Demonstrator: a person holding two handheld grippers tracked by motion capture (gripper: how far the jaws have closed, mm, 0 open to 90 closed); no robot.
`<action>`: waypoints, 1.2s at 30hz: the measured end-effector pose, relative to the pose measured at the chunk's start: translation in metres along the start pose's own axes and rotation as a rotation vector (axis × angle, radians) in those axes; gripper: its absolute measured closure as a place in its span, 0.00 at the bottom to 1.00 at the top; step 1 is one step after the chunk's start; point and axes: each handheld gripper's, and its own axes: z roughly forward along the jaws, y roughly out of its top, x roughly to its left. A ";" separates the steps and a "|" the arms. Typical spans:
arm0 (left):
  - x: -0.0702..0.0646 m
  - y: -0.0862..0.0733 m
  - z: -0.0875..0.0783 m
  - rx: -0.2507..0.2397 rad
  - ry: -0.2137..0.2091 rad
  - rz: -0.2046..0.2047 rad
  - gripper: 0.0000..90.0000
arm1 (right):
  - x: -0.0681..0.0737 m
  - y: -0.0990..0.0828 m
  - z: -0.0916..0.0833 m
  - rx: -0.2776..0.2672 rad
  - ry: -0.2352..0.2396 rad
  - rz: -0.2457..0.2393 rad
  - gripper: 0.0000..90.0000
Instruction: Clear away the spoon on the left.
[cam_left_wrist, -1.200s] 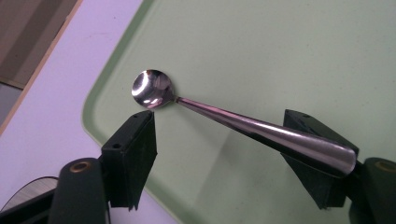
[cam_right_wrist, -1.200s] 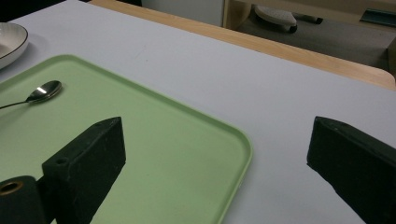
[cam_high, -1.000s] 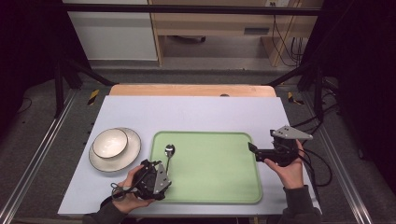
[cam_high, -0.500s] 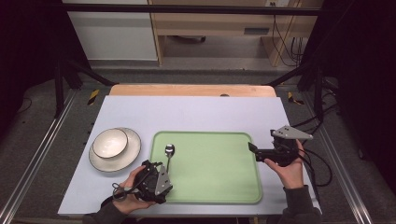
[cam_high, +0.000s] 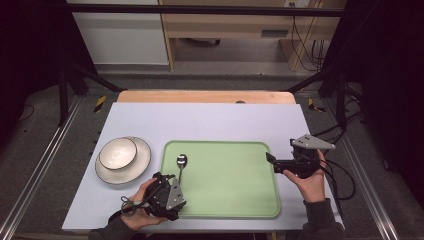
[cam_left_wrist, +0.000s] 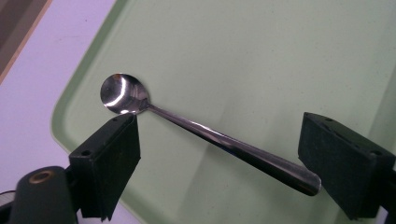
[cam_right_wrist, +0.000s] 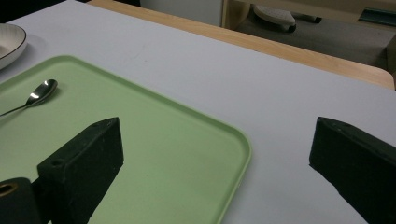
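Note:
A metal spoon (cam_high: 181, 164) lies on the left part of a light green tray (cam_high: 230, 175), bowl end toward the far side. My left gripper (cam_high: 172, 181) sits low at the tray's near left corner, held in a hand. In the left gripper view its jaws stand open on either side of the spoon (cam_left_wrist: 201, 129); the handle end lies close to the right-hand jaw and nothing is clamped. My right gripper (cam_high: 272, 162) hovers open at the tray's right edge, and its own view looks across the tray (cam_right_wrist: 163, 140) to the spoon (cam_right_wrist: 39, 93).
A cream bowl (cam_high: 117, 152) rests on a plate (cam_high: 131, 172) left of the tray, on the pale table (cam_high: 210, 122). A wooden strip (cam_high: 205, 96) runs along the table's far edge. Black frame rails flank both sides.
My left gripper has crept slightly to the right, closer around the spoon's handle. The right gripper, the spoon and the dishes have stayed put.

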 end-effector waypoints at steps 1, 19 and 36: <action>0.000 0.000 -0.001 -0.003 0.000 -0.002 0.14 | 0.000 0.000 0.000 0.000 0.000 0.000 0.04; 0.016 -0.004 -0.013 -0.065 0.032 -0.109 0.15 | 0.000 0.000 -0.001 -0.007 -0.003 0.005 0.03; 0.051 -0.029 -0.039 -0.256 0.140 -0.430 0.18 | -0.002 0.001 -0.004 -0.022 -0.018 0.016 0.03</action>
